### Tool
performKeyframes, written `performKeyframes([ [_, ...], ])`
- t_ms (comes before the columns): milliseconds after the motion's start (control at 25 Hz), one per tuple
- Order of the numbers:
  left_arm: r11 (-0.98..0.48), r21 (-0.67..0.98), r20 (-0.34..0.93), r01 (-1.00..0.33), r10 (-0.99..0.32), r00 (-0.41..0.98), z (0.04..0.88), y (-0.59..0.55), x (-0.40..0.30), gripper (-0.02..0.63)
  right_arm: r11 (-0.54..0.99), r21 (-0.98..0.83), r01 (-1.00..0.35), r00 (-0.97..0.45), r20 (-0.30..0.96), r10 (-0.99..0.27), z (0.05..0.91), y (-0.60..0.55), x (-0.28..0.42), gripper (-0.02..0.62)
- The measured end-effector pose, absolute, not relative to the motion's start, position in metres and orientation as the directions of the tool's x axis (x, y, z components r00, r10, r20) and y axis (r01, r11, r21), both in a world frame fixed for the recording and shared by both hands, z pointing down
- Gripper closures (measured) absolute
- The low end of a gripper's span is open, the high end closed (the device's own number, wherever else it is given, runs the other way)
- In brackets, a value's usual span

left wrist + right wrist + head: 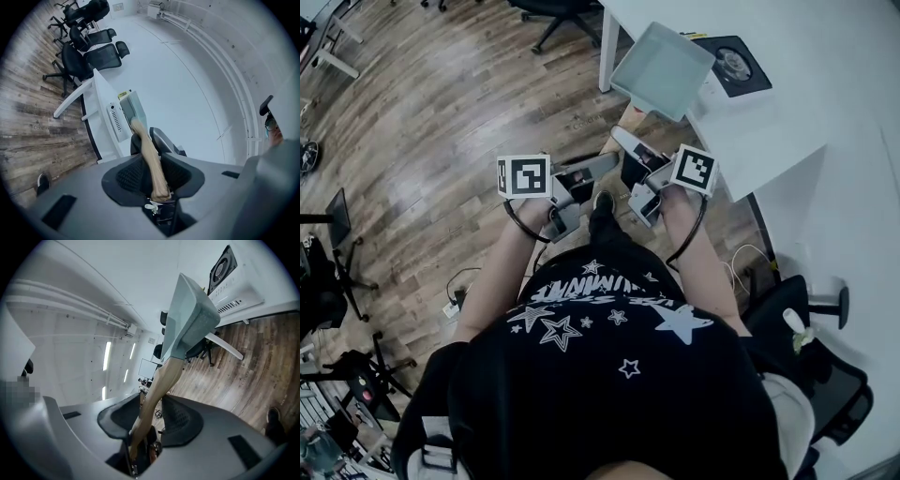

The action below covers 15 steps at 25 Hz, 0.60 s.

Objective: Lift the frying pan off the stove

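Two grippers hold a frying pan up in the air, next to the stove.

The pan is at the top middle of the head view, and we look down into its plain grey inside. It hangs by the corner of the white table and does not touch the stove, which sits on that table at the upper right. The left gripper and the right gripper are side by side in the middle of the picture. Each has its jaws closed on the wooden handle, the left one near the end. Both bare arms reach forward from a black shirt with stars. Under the pan is the wood floor. Black office chairs stand far off at the upper left of the left gripper view.
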<state>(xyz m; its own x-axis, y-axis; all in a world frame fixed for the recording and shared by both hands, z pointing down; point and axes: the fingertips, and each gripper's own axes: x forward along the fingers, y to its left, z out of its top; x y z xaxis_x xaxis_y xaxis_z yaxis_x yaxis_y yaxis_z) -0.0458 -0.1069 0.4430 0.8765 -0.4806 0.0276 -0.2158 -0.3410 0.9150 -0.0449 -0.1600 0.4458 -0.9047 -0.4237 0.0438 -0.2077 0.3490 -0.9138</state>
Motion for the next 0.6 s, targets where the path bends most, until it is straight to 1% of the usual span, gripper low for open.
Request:
performKeyframes([
  [600,-0.34,0.919,0.017,-0.199,-0.47,0.883,0.438,0.002,-0.036,0.473,0.335,-0.913,-0.231,-0.902,0.073,-0.425,0.444,-0.051,-0.036,0.453],
])
